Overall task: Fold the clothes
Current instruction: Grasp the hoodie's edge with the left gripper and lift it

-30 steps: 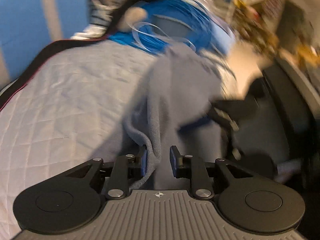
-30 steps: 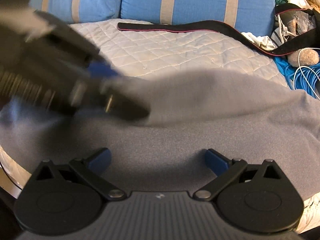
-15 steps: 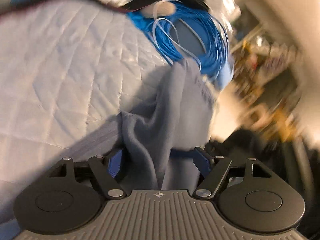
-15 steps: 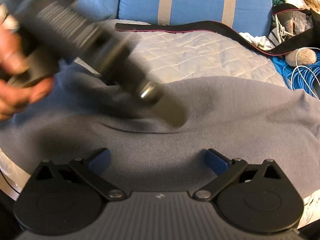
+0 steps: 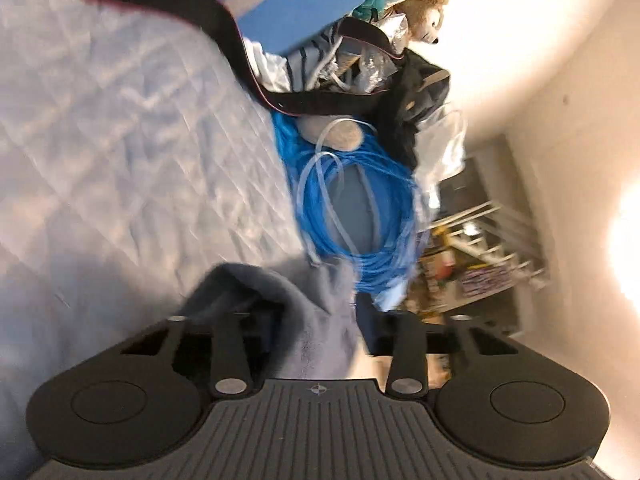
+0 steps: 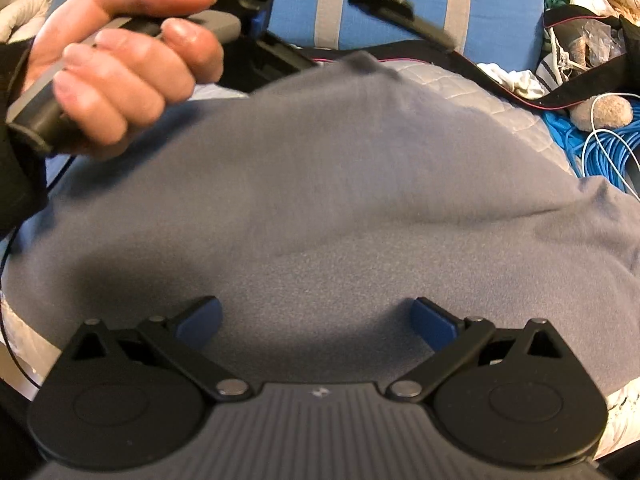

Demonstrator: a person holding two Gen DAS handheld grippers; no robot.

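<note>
Left wrist view: a bunched edge of the grey garment (image 5: pixel 304 320) is seen between the jaws of the left tool (image 5: pixel 316 332), which are closing on it; whether the cloth is fully pinched is hidden by its folds. The quilted bed (image 5: pixel 120 140) lies beneath, a blue cable coil (image 5: pixel 360 216) just beyond.

Right wrist view: the garment (image 6: pixel 340 200) is spread across the bed, one edge raised by the hand (image 6: pixel 120 60) gripping the left tool. The right tool (image 6: pixel 316 322) is held wide open over the cloth, nothing gripped. The fabric is judged soft, light and limp; hems or corners would be best taken.
</note>
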